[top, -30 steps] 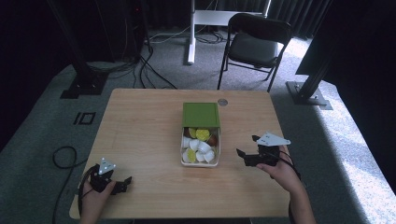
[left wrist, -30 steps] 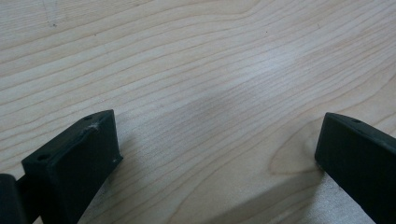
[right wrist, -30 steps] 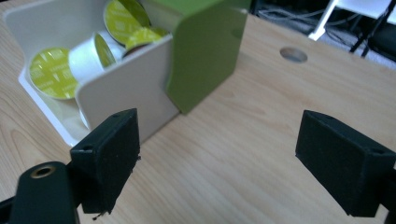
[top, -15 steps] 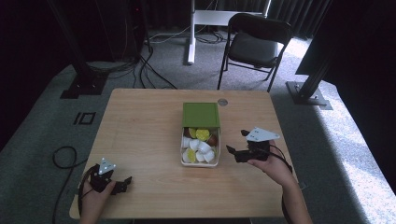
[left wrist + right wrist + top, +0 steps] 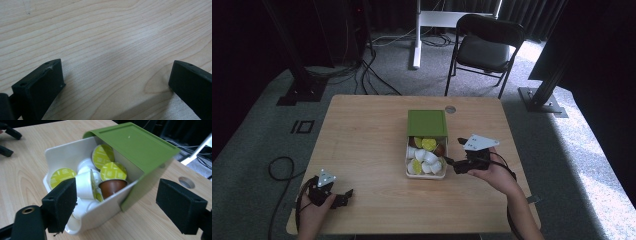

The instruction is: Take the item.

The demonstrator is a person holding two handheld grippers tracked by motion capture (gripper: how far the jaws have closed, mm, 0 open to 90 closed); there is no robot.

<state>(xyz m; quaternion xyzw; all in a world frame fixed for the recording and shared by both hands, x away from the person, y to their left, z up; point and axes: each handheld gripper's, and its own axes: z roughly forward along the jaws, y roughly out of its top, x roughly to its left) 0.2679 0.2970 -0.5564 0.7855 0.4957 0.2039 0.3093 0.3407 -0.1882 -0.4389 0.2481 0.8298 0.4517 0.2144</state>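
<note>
A white box [image 5: 426, 175] lies mid-table with a green lid [image 5: 427, 123] slid halfway back over its far end. Inside are several coffee capsules [image 5: 424, 156]: white ones, yellow-green-topped ones [image 5: 113, 171] and a brown one [image 5: 111, 187]. My right gripper [image 5: 454, 151] is open just right of the box, and its jaws frame the box's near corner [image 5: 120, 200] without touching it. At the table's front left my left gripper [image 5: 344, 197] stands open, low over bare wood [image 5: 115, 82], nothing between its jaws. It appears far off in the right gripper view [image 5: 8, 142].
A round cable hole [image 5: 450, 109] is in the tabletop behind the box. Bare wood [image 5: 362, 135] spreads left of the box. Beyond the table stand a black chair [image 5: 484, 47] and a white desk leg [image 5: 416, 35], with cables [image 5: 362, 70] on the floor.
My right gripper has moved left, from the table's right side up to the box's right wall. The left gripper and the box have stayed put.
</note>
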